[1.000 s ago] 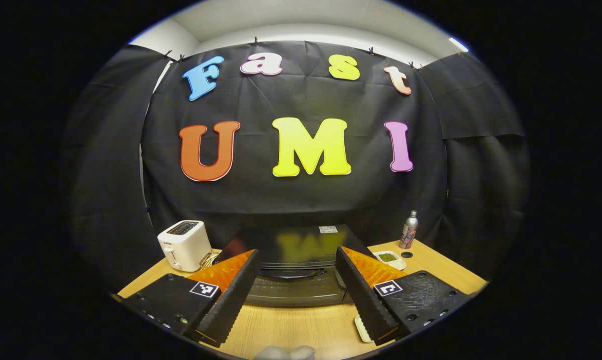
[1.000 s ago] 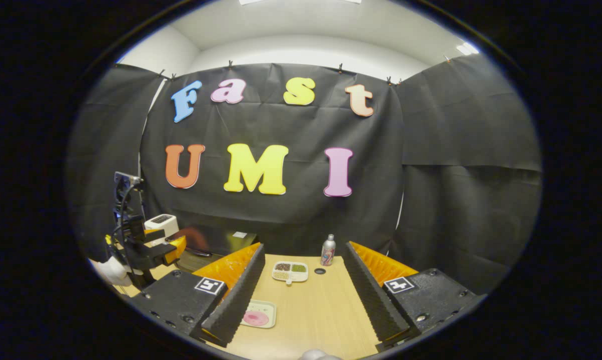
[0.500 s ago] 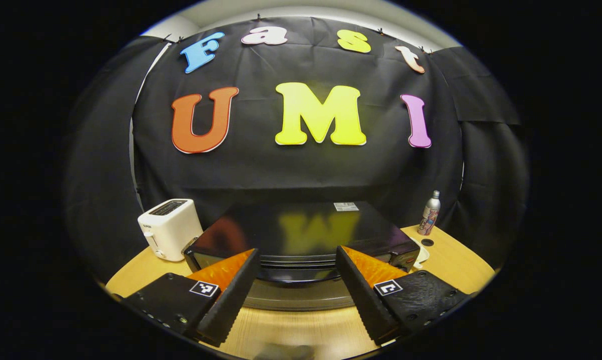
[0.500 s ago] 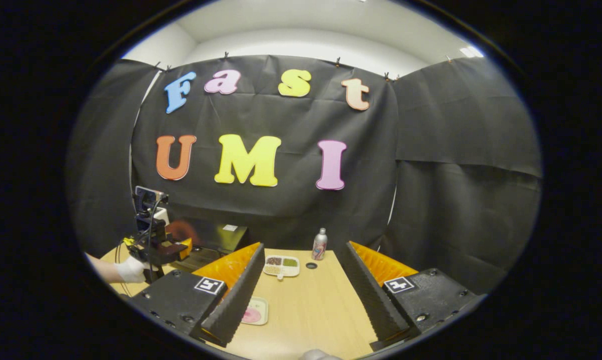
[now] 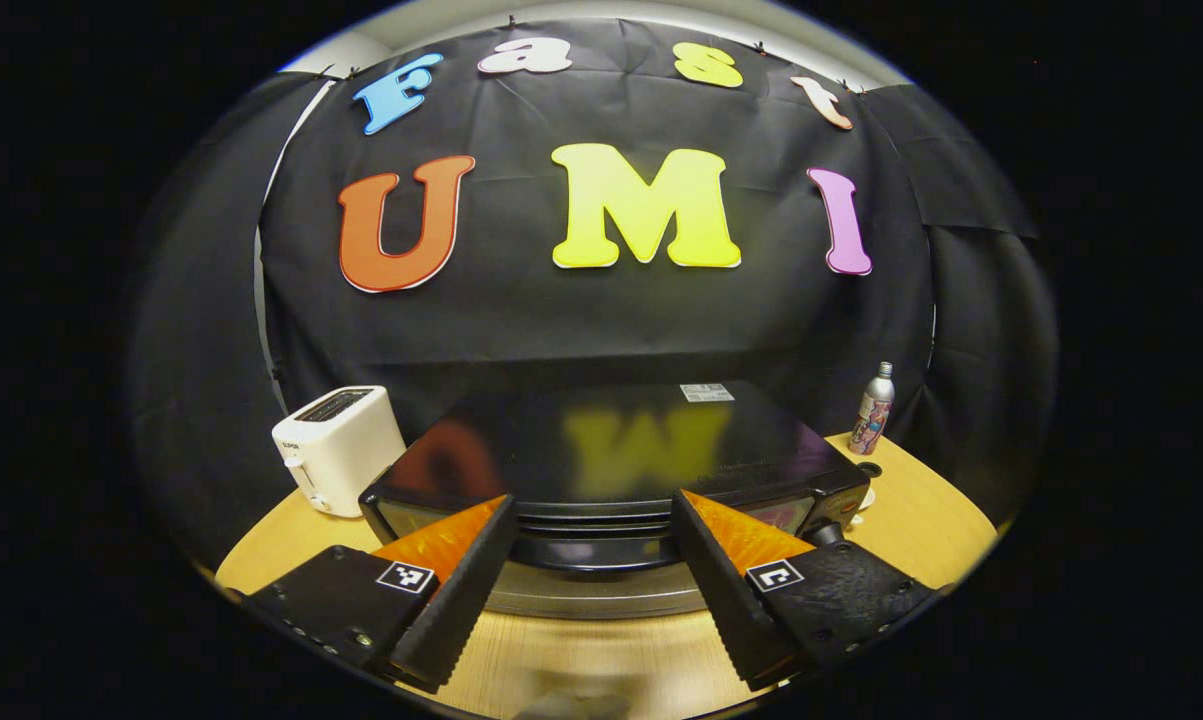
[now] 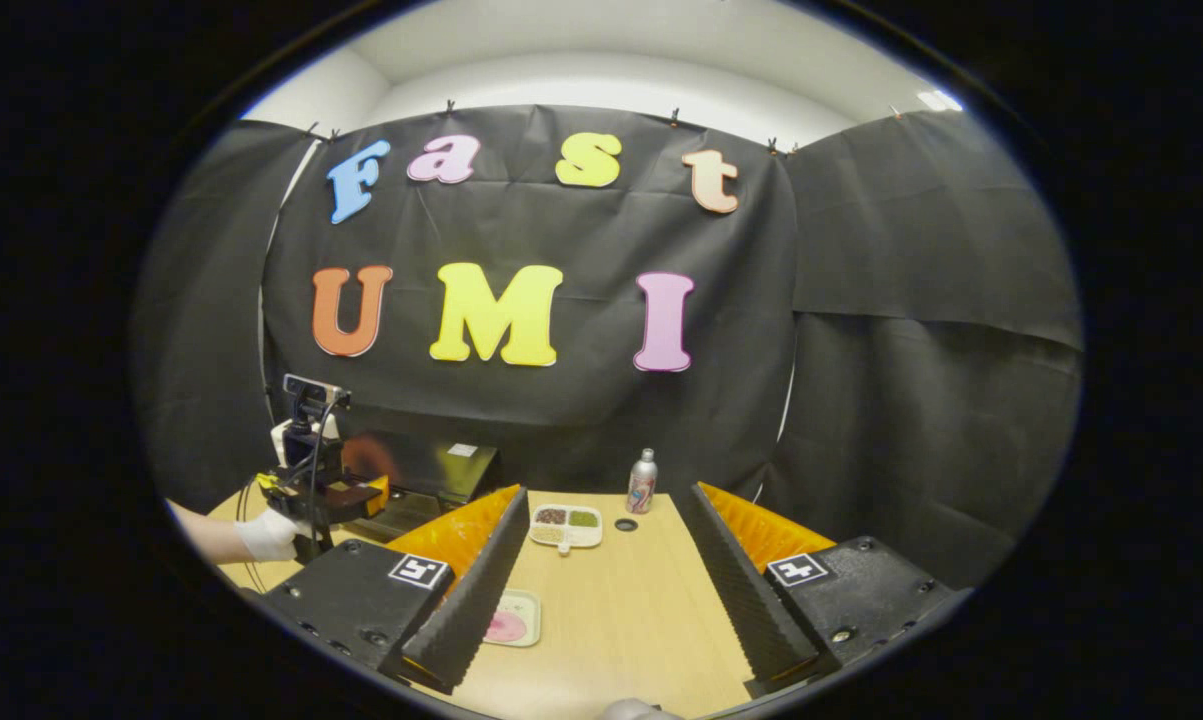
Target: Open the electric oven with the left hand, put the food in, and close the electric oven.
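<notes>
The wooden table (image 6: 621,610) carries everything. Largest on it is the black electric oven (image 5: 611,455), which stands at the table's left part with its door shut; in the left gripper view it looms larger and nearer than half a second ago, and far larger than a second ago. Beside the oven's left flank stands the white toaster (image 5: 338,462), also bigger in that view than before.

The left gripper (image 5: 591,585) hangs just in front of the oven, jaws wide apart and holding nothing, the dark door handle (image 5: 586,553) seen between them. Whether a fingertip touches the door is hard to judge at this angle. In the right gripper view that same gripper, held by a gloved hand (image 6: 266,537), sits closer to the oven than earlier.

The right gripper (image 6: 601,590) hovers over the table, jaws apart and empty, hardly shifted. Below its left finger lies the small tray with pink food (image 6: 513,622). Farther back sit a divided dish (image 6: 565,524) and a metal bottle (image 6: 642,482).
</notes>
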The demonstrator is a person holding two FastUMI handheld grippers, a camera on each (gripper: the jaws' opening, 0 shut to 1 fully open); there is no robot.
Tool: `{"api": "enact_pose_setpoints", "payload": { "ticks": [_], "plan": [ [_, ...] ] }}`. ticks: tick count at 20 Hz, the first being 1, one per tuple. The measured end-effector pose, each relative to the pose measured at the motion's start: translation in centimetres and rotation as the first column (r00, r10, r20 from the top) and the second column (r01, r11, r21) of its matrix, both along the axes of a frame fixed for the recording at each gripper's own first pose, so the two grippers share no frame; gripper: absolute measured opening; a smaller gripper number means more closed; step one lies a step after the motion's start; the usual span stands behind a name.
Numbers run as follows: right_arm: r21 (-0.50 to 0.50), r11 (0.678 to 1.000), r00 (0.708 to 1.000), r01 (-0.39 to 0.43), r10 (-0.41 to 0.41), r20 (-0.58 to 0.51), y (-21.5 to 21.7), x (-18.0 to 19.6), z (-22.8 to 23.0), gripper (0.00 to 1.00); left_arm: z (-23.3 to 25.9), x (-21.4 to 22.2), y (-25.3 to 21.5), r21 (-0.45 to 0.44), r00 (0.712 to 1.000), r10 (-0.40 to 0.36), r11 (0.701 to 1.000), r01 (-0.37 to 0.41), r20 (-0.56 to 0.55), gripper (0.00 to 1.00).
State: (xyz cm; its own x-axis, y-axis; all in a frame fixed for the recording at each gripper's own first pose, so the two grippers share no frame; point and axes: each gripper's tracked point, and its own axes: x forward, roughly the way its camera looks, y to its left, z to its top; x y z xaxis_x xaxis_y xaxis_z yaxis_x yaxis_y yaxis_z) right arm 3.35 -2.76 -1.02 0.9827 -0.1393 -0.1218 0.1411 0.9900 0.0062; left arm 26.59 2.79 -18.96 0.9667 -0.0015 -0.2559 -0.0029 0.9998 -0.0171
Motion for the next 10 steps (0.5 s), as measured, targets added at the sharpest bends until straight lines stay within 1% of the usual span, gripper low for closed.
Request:
{"api": "enact_pose_setpoints", "payload": {
  "ticks": [5,10],
  "plan": [
    [0.006,1.0,1.0,-0.023,0.023,0.0,0.8,-0.3,-0.3,0.96,-0.3,-2.1,-0.1,0.008,1.0,-0.018,1.0,0.018,-0.022,0.97],
    [0.019,0.999,0.999,-0.044,0.045,-0.014,1.2,-1.1,-1.2,0.96,-2.2,-6.1,-0.3,0.0,0.997,-0.037,0.999,0.037,-0.061,0.98]
  ]
}}
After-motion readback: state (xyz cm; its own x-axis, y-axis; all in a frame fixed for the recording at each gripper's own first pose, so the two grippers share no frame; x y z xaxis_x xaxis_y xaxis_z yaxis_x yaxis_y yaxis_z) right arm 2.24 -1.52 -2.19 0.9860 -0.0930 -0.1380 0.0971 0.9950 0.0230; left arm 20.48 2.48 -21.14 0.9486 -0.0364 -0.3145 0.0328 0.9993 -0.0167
